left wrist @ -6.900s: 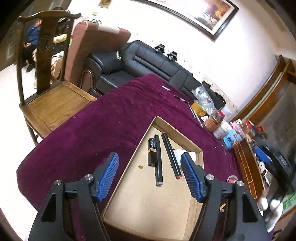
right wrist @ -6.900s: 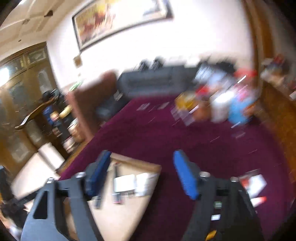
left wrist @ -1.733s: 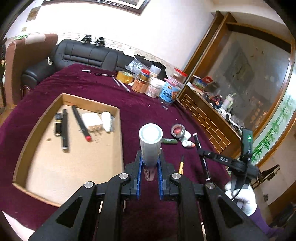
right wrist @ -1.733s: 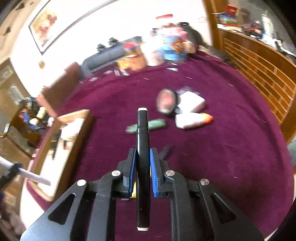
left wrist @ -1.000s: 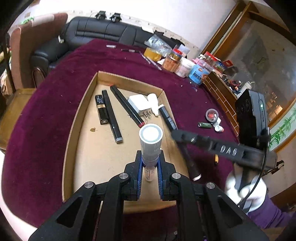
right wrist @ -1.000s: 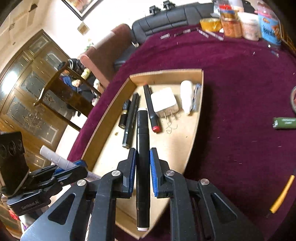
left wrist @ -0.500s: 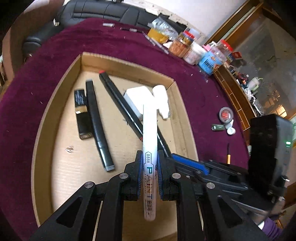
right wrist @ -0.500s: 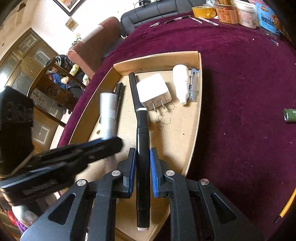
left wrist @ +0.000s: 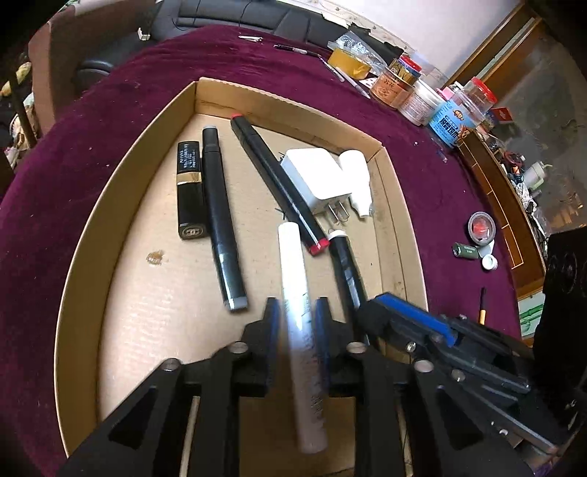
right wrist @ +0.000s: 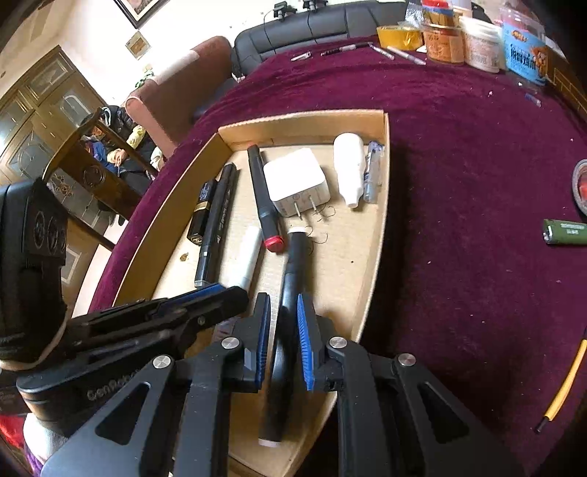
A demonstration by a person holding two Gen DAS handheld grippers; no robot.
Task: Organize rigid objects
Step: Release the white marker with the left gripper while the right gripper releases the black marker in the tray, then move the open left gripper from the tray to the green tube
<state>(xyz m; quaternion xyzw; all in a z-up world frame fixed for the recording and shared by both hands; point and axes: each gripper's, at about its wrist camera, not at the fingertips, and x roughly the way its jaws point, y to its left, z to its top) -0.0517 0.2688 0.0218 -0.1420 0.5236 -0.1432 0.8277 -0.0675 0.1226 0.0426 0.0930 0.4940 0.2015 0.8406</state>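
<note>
Left wrist view: the left claw has just been opening, its pads now loose around a white paint marker over the cardboard tray. Beside it, the right claw is clamped on a black marker angled into the tray.

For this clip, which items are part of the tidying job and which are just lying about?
Job:
- cardboard tray
- white paint pen between the just-opening left claw
- black marker in the right claw
- charger, lipstick, already in the tray

Lying about:
- jars
- tape roll
- sofa
</note>
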